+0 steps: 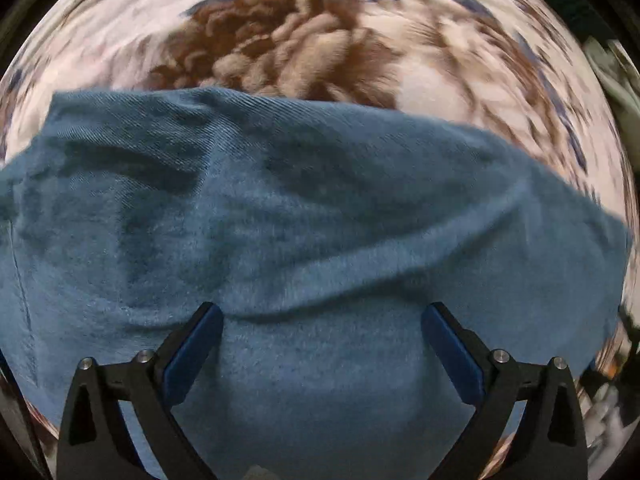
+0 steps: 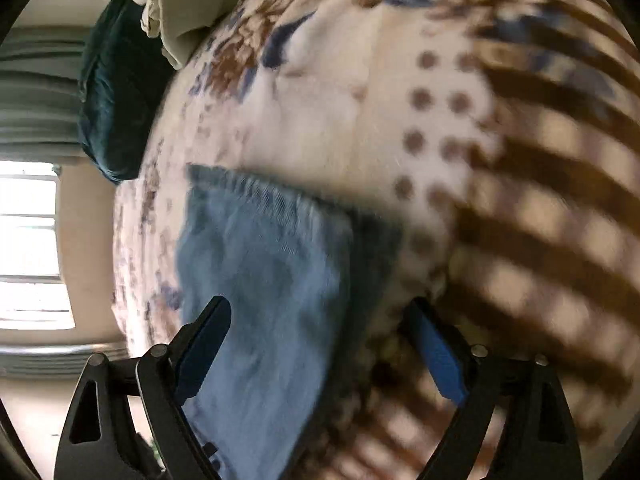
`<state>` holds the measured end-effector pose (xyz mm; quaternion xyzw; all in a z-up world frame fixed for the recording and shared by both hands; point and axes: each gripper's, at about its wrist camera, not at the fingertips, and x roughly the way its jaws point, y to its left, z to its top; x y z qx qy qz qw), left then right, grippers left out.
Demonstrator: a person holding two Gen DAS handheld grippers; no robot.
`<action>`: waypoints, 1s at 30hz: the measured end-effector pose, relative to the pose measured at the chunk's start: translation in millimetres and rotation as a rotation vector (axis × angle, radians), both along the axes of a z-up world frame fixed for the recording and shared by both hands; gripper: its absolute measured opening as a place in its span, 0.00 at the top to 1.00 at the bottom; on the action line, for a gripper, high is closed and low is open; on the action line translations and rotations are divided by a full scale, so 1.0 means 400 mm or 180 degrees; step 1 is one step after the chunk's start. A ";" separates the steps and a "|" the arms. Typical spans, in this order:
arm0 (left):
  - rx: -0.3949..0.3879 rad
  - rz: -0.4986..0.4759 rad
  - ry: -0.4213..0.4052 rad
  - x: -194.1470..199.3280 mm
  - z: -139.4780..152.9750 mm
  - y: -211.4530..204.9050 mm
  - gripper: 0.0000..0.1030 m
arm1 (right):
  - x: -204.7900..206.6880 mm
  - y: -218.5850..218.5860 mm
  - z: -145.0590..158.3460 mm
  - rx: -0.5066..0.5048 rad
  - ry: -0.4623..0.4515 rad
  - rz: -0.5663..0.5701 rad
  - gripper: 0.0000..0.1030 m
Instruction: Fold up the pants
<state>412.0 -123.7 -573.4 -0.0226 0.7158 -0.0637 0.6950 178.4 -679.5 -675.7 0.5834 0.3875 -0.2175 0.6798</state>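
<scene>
Blue denim pants (image 1: 304, 216) lie spread on a flowered blanket (image 1: 280, 48) and fill the lower half of the left wrist view. My left gripper (image 1: 322, 316) hangs straight above the cloth, open, its blue pads wide apart with nothing pressed between them. In the right wrist view the pants (image 2: 264, 272) show as a folded blue panel with a gathered waistband edge at its top. My right gripper (image 2: 320, 312) is open over the panel's right edge; its left finger (image 2: 208, 332) is above the denim and its right finger (image 2: 436, 352) above the blanket (image 2: 360, 120).
The blanket has brown flowers, dots and dark brown stripes (image 2: 560, 220). A dark teal cushion (image 2: 116, 92) and pale bedding (image 2: 176, 12) lie at the far end of the bed. A bright window (image 2: 28, 240) and a curtain (image 2: 36, 92) stand beyond the bed's edge.
</scene>
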 end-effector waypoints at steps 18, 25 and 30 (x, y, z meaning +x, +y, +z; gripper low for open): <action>0.0066 0.0322 0.0140 0.128 0.062 0.021 0.00 | 0.156 -0.027 -0.079 0.0375 -0.0582 -0.0194 0.89; 0.0056 0.0323 -0.0184 0.137 0.174 0.092 0.00 | 0.199 0.045 0.083 -0.0315 -0.0462 0.0370 0.89; 0.0084 0.0350 -0.0295 0.088 0.223 0.168 0.00 | 0.288 0.209 0.242 -0.0791 -0.0489 0.0666 0.89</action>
